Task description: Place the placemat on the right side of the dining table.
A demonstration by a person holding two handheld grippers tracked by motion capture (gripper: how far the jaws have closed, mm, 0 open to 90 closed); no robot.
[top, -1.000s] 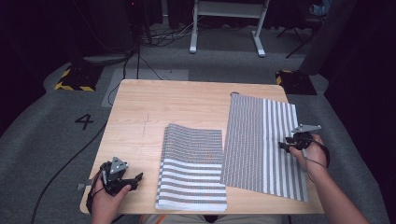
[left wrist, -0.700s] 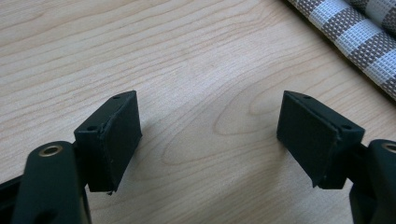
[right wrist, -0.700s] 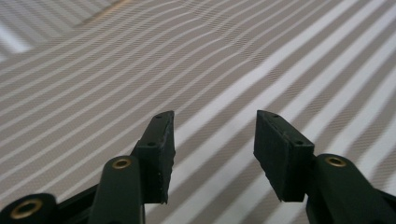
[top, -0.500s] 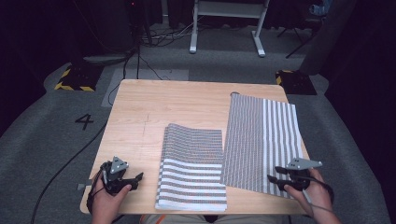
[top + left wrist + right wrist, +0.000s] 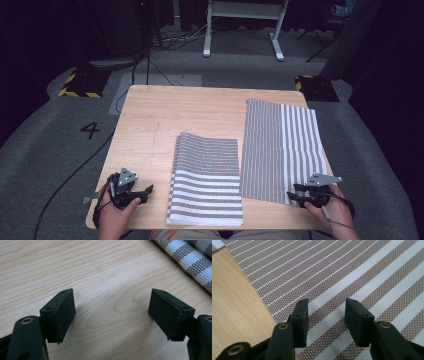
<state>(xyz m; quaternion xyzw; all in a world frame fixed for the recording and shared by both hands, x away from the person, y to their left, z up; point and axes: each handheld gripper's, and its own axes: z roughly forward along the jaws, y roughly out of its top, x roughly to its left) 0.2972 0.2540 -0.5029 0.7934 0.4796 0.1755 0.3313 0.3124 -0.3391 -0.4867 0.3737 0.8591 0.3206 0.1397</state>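
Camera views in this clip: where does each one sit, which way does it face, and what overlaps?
High view: above the person's side, facing forward and down on the wooden table; both hands show.
Left gripper view: rides the left tongs, open over bare wood.
Right gripper view: rides the right tongs, open over the flat striped placemat.
Shared: that placemat also shows from above.

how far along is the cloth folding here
Looks done: one striped cloth lies folded at the table's near edge. In hand: nothing is gripped yet; the right claw sits open over the near corner of the flat cloth, while the left claw rests open on bare wood. Left: apparently grasping and folding that flat cloth, if folding is the aim.
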